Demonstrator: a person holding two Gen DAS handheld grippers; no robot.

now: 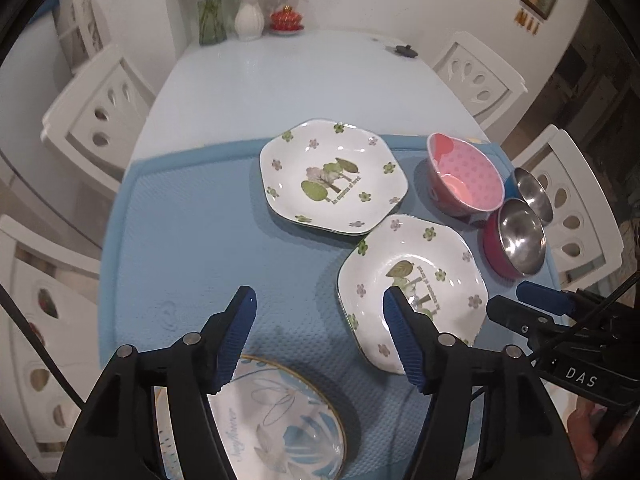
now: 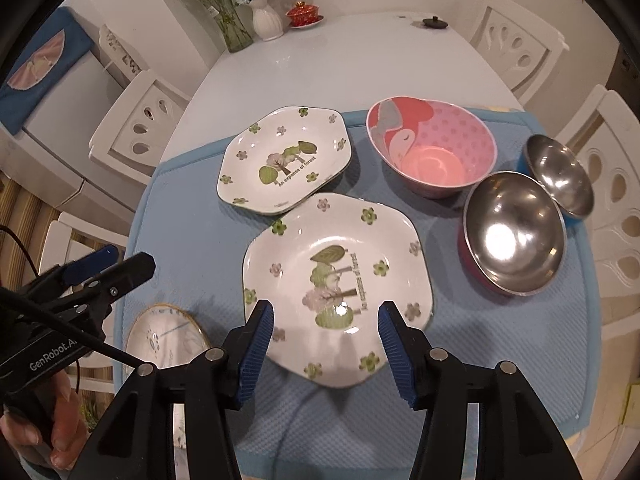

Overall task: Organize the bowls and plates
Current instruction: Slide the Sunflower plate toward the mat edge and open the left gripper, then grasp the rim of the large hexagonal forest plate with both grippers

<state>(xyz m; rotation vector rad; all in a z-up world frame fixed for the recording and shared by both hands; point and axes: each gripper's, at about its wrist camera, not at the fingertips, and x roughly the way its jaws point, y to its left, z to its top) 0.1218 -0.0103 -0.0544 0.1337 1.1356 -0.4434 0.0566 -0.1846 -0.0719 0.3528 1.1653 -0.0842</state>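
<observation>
Two white hexagonal plates with tree prints lie on a blue mat (image 1: 180, 240): a far one (image 1: 332, 176) (image 2: 284, 160) and a near one (image 1: 412, 288) (image 2: 336, 288). A round blue-flower plate (image 1: 280, 420) (image 2: 164, 340) lies at the mat's near left. A pink bowl (image 1: 464, 176) (image 2: 432, 148) and two steel bowls, one red outside (image 1: 516, 240) (image 2: 516, 232) and one blue outside (image 1: 532, 192) (image 2: 560, 172), stand at the right. My left gripper (image 1: 320, 320) is open and empty above the mat, left of the near plate. My right gripper (image 2: 326, 320) is open and empty over the near plate.
White chairs (image 1: 96, 116) (image 2: 612, 200) surround the white table (image 2: 360, 60). Flower vases (image 1: 248, 16) and a red lidded cup (image 2: 304, 14) stand at the table's far end, with a small black object (image 2: 434, 22) nearby.
</observation>
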